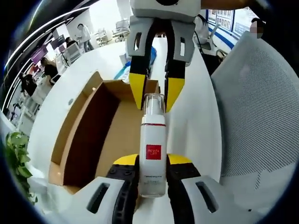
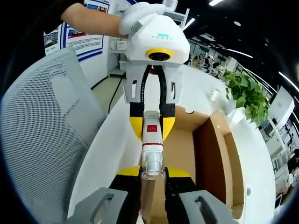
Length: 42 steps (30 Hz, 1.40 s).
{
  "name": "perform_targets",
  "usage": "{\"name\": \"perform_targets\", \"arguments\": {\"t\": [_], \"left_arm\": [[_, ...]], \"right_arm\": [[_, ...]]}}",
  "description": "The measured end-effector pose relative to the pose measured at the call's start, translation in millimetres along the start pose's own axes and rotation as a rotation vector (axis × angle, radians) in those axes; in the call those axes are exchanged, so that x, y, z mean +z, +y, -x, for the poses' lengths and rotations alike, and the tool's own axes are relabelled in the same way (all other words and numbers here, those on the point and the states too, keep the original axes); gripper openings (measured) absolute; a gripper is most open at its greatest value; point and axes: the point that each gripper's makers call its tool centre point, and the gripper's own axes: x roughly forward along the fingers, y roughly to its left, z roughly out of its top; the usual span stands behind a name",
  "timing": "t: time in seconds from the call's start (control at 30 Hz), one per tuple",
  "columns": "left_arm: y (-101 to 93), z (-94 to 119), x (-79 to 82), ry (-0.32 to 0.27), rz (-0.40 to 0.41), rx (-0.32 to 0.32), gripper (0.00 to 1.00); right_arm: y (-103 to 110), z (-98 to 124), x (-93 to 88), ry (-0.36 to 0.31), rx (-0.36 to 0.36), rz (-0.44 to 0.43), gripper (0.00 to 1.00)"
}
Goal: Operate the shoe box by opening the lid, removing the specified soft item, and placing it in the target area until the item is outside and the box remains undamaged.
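While gripped at both ends, white pump bottle (image 1: 153,154) with red label: rigid plastic, clear cap, smooth and likely slippery, probably light; not the soft item named in the task. Best held on the cylindrical body, clear of the cap, which could pop off under squeeze.

Left gripper (image 1: 153,170): yellow-tipped jaws closed on the bottle's lower body, bottle lying along the jaw axis, cap pointing away.

Right gripper (image 2: 153,175): jaws closed at the clear cap end (image 2: 153,164), facing the left gripper head-on; held level over the box, gloved hand (image 2: 135,16) seen on the opposing unit.

Beneath: cardboard shoe box (image 1: 88,135), open, lid flap standing at the side, interior brown, apparently undamaged. Bottle suspended above the box opening, not touching cardboard.

Beyond: white table (image 1: 196,121), grey mesh chair back (image 2: 42,126), potted plant (image 2: 245,91).
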Motion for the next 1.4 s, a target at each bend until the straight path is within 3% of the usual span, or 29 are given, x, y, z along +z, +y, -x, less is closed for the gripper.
{"name": "perform_targets", "arguments": {"t": [0.17, 0.37, 0.73, 0.93, 1.13, 1.3, 1.4], "left_arm": [[-1.7, -0.8, -0.6, 0.004, 0.004, 0.003, 0.21], [0.8, 0.4, -3.8, 0.013, 0.012, 0.025, 0.20], [7.7, 7.0, -15.0, -0.004, 0.057, 0.095, 0.20], [10.1, 11.7, -11.7, -0.028, 0.046, 0.136, 0.20], [9.1, 14.3, -6.6, -0.047, 0.002, 0.174, 0.20], [8.0, 15.0, -1.6, -0.065, -0.045, 0.214, 0.20], [6.7, 16.9, 5.3, -0.089, -0.071, 0.239, 0.20]], "right_arm": [[1.5, 0.3, -0.7, -0.007, -0.004, 0.002, 0.15], [-3.4, 3.8, 1.1, -0.036, -0.025, -0.066, 0.16], [-2.7, 11.6, -9.8, -0.107, -0.049, -0.313, 0.21], [-6.7, 14.9, -1.6, -0.206, -0.085, -0.550, 0.25], [-8.9, 20.6, 3.4, -0.306, -0.088, -0.745, 0.26], [-8.5, 25.0, 9.7, -0.390, -0.070, -0.855, 0.26], [-7.7, 25.7, 10.4, -0.406, -0.065, -0.874, 0.26]]}}
